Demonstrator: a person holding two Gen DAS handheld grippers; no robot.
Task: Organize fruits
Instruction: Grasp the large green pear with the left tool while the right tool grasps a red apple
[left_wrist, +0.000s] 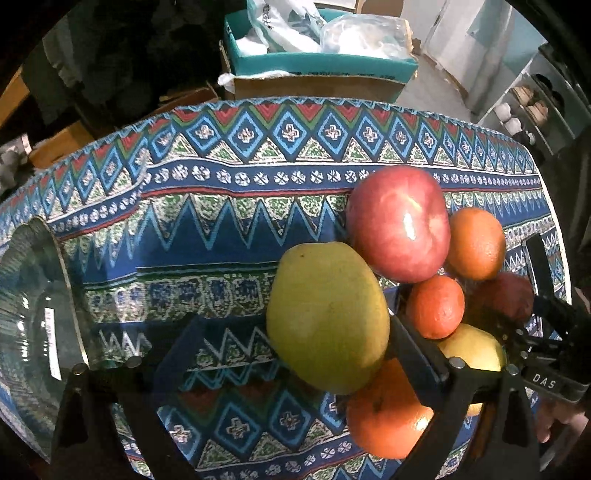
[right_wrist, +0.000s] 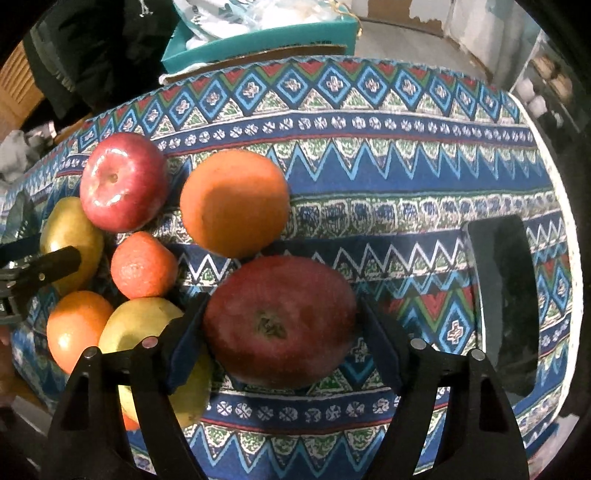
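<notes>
Dull dark-red apple (right_wrist: 279, 320) with dried calyx, between right tongs (right_wrist: 280, 343)

Both grippers' fingers (right_wrist: 380, 350) spread wide.

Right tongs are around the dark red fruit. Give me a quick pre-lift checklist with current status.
1. Dark red fruit sits between the right tongs fingers: ok.
2. Pads pressing it on both sides: cannot tell.
3. Fruit clear of the large orange behind it: not ok, they look to be touching.
4. Left tongs out of the lift path: ok, they are over by the green pear.
5. Glass bowl available at the cloth's left end: ok.
</notes>
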